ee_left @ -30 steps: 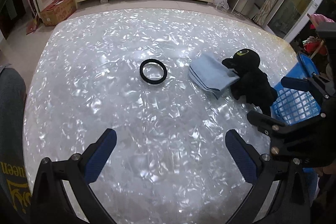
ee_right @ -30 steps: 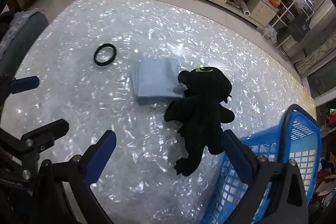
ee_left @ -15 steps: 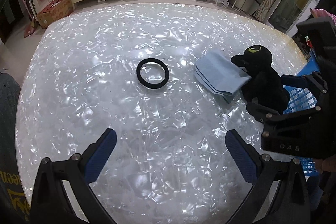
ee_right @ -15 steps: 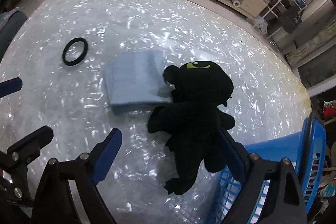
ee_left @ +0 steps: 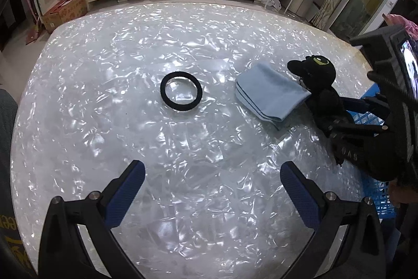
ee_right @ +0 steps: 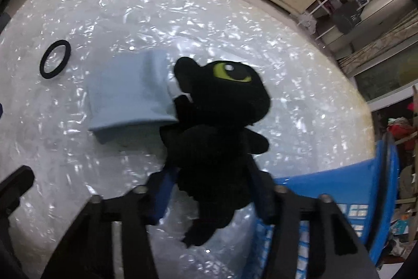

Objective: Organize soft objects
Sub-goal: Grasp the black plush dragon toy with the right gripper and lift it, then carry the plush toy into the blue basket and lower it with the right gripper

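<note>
Right gripper closing on the lower body of the black plush toy, its blue pads pressed against either side of the toy, which lies on the shiny white table. The toy's head touches the right edge of the folded light-blue cloth. A black ring lies well to the left of the cloth. The blue basket stands just right of the toy, at the table's edge. Left gripper held above bare table, nearer the viewer than the ring, jaws spread wide with nothing between them.
</note>
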Tool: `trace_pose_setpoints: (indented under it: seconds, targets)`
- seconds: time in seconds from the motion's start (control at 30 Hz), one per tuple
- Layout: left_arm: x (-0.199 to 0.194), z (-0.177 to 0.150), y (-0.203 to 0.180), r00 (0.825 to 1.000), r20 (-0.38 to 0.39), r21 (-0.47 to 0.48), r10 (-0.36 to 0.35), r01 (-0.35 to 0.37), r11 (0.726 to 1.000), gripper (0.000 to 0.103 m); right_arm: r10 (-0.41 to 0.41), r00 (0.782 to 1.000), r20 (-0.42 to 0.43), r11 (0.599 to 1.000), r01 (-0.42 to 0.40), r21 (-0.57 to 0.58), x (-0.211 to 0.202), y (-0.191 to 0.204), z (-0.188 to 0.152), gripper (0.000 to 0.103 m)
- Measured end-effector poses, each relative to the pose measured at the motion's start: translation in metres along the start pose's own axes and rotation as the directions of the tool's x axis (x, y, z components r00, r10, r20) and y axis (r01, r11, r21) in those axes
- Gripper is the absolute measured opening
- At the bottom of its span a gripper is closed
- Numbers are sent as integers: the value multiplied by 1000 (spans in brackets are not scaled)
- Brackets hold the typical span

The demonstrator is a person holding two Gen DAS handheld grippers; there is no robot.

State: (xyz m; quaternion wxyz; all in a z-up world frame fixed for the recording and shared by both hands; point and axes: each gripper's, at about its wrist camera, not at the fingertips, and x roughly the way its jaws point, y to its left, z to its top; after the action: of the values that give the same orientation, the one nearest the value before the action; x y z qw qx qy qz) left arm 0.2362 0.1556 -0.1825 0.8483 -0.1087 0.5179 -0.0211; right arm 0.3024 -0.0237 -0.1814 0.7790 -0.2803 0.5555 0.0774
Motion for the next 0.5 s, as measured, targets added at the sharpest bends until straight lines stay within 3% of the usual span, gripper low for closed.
trace_pose_setpoints:
  seconds: [0.5]
  targets:
    - [-30, 2, -12, 999, 27, 15, -36, 36, 999, 103, 94, 992, 84, 993, -99, 65, -43, -4, -20, 30]
